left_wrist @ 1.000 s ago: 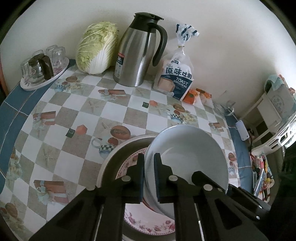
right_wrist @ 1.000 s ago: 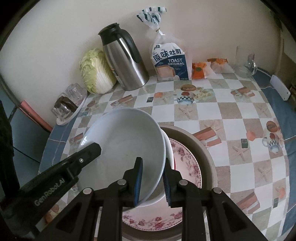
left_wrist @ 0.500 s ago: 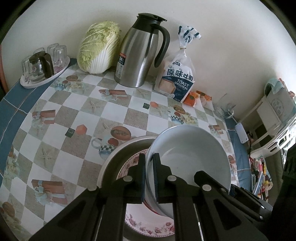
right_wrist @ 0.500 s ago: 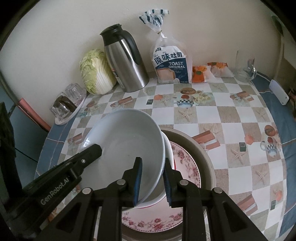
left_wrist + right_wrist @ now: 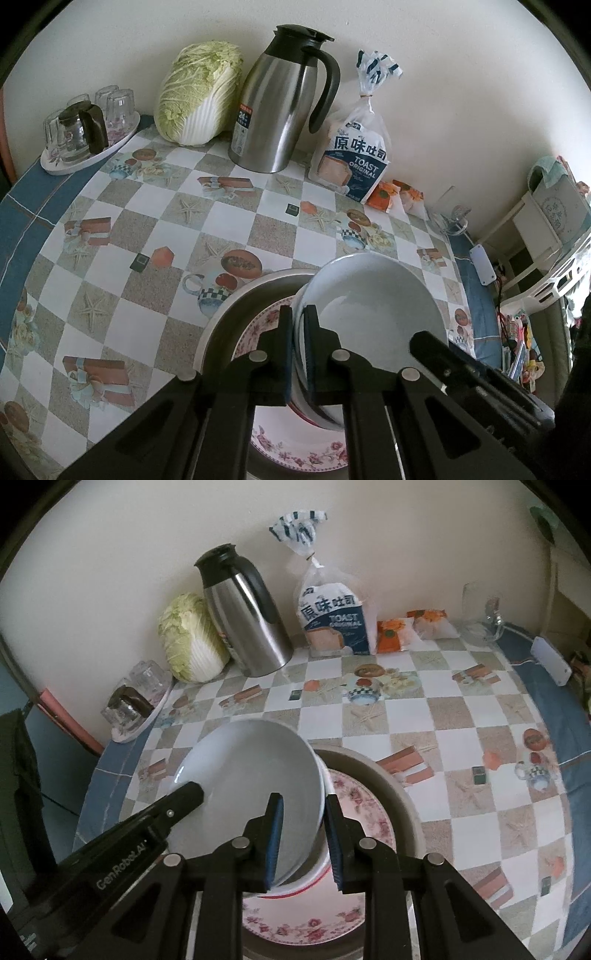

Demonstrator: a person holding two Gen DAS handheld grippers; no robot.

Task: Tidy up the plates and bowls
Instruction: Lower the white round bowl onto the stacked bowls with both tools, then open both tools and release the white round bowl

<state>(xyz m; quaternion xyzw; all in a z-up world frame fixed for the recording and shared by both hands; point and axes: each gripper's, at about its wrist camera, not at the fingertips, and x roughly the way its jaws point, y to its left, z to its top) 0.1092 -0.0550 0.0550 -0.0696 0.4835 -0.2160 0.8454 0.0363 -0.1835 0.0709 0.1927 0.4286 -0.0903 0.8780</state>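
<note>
Closest to you, your left gripper is clamped on the near rim of the pale bowl, one pad inside the wall and one outside, with no gap showing. Your right gripper straddles the opposite rim of that same bowl, but its pads stand visibly apart with daylight on both sides of the wall, so it looks released, not gripping.

The bowl is tilted, and under it sits a second bowl with a red line around its rim; whether the two touch is hard to tell. Both sit over the floral plate, which lies inside the wide metal basin.

Treat the bowl as glazed ceramic (stiff, smooth, likely slippery and quick to chip). A single pinch on a thin rim probably lets it swing, so take it with the pad well down the wall, and set it down level to avoid knocking the bowl beneath.

Further out the checked tablecloth is bare for a stretch. Against the wall stand the tray of glasses, the cabbage, the steel jug and the toast bag.
</note>
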